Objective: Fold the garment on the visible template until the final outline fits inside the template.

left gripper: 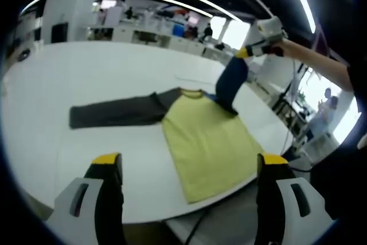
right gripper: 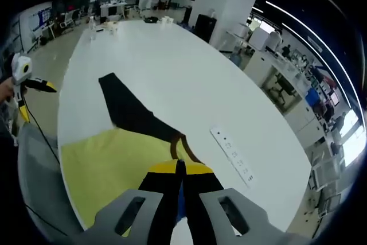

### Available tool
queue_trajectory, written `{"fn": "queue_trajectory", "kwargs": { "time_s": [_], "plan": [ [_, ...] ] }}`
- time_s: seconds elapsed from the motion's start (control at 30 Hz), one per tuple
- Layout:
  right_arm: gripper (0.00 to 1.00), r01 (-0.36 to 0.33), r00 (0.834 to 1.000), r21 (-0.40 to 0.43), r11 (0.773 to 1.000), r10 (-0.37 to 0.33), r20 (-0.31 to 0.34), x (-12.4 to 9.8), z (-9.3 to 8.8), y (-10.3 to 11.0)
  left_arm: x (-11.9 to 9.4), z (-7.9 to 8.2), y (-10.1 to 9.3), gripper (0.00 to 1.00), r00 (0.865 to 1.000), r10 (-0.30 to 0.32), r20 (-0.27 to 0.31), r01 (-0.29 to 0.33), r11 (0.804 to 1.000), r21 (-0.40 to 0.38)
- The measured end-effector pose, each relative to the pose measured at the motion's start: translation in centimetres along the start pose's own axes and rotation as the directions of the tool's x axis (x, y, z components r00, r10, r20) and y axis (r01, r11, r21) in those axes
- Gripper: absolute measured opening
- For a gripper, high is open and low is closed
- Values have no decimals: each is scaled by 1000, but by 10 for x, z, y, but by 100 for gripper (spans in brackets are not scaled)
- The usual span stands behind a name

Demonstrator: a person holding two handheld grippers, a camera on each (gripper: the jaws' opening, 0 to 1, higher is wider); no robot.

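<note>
In the left gripper view, the left gripper (left gripper: pixel 192 167) has its two yellow-tipped jaws spread wide apart, with nothing between them. It hangs above the near edge of the white table (left gripper: pixel 86 78), just short of the shirt's hem.

In the right gripper view, the right gripper (right gripper: pixel 179 170) has its jaws pressed together on the blue sleeve (right gripper: pixel 181 199), of which only a sliver shows between and below the jaws. The left gripper view shows this same gripper (left gripper: pixel 243 53) from the far side, held up off the table with the blue sleeve (left gripper: pixel 230 83) hanging from it down to the shirt's shoulder.

The shirt (left gripper: pixel 209 142) lies flat on the table, its yellow body spread out with the hem near the table edge. Its other sleeve, dark grey (left gripper: pixel 117 113), stretches straight out to the side, flat on the tabletop. In the right gripper view the yellow body (right gripper: pixel 114 167) sits left of the jaws and the dark sleeve (right gripper: pixel 129 110) runs away from the brown collar (right gripper: pixel 183 144).

A white power strip (right gripper: pixel 234 156) lies on the table just beside the shirt. I cannot make out any template outline on the tabletop. Desks, chairs and people fill the room beyond.
</note>
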State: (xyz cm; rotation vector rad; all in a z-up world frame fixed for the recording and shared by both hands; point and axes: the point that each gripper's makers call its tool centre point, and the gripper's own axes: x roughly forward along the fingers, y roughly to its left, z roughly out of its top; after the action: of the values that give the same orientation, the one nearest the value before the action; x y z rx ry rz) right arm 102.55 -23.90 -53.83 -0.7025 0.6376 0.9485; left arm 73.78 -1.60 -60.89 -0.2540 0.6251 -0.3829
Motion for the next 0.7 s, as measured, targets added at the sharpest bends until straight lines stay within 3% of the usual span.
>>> {"fn": "queue_trajectory", "kwargs": {
  "time_s": [0.37,0.7],
  "plan": [
    [2,-7,1000,31,999,7,8,13,4,-1,5,0,3,93,1000,-3,-6,3,1000,-5],
    [2,-32,999,41,999,32,0,34,10,15,7,-4,7,93,1000,-5,-8,5,1000,-16]
  ]
}}
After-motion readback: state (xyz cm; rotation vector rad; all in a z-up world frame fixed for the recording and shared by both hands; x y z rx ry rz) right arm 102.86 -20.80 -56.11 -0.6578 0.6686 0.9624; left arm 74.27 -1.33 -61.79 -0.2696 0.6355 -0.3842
